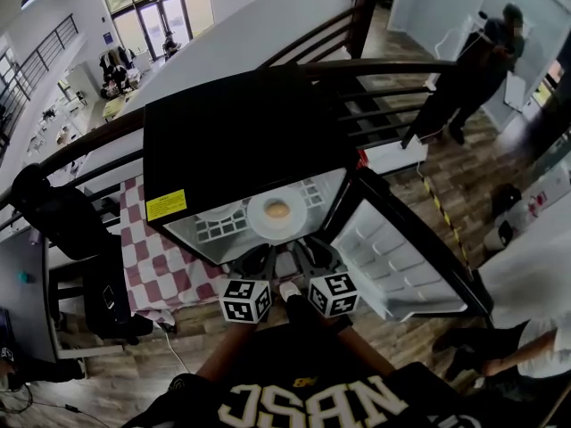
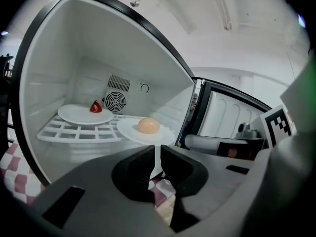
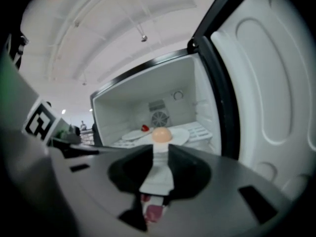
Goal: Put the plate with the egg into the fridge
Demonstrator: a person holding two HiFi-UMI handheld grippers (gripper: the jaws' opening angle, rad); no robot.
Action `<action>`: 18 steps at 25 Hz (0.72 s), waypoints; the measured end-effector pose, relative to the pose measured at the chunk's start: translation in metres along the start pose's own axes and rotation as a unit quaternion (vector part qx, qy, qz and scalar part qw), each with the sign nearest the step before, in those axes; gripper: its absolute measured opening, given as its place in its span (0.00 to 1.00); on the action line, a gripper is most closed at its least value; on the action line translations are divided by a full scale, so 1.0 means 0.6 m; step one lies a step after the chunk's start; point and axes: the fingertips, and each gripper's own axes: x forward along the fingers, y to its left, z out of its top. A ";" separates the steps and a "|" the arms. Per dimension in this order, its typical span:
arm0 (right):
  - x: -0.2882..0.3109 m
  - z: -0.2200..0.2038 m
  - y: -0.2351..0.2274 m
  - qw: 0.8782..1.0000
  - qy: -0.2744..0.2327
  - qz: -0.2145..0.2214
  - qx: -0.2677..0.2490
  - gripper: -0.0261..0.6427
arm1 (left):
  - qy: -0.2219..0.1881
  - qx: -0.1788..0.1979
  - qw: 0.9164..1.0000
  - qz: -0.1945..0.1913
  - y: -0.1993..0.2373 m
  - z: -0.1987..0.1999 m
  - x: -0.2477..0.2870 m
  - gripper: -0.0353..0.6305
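A white plate [image 1: 257,224] carrying a tan egg [image 1: 277,209] is held at the mouth of the open mini fridge [image 1: 241,141], its far part over the white wire shelf [image 2: 74,132]. My left gripper [image 1: 260,262] is shut on the plate's near rim from the left, and my right gripper [image 1: 307,258] is shut on it from the right. In the left gripper view the rim runs as a thin white strip between the jaws of the left gripper [image 2: 157,162], with the egg [image 2: 148,126] beyond. The right gripper [image 3: 158,174] clamps the plate [image 3: 180,136] under the egg [image 3: 161,135].
A second white plate [image 2: 81,113] with a small red item [image 2: 95,106] sits on the shelf's left rear. The fridge door [image 1: 393,257] stands open to the right. A red-checked cloth [image 1: 161,266] lies left of the fridge. A dark railing [image 1: 375,105] and a person [image 1: 473,69] are behind.
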 end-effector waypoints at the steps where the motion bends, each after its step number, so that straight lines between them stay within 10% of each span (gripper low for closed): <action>1: 0.003 -0.004 0.002 1.000 0.004 0.001 -0.003 0.18 | 0.002 0.001 1.000 0.006 0.004 -0.002 0.002 0.13; 18: 0.040 -0.021 0.025 0.999 0.037 0.022 -0.030 0.10 | 0.009 -0.004 0.999 0.045 0.045 0.004 0.021 0.09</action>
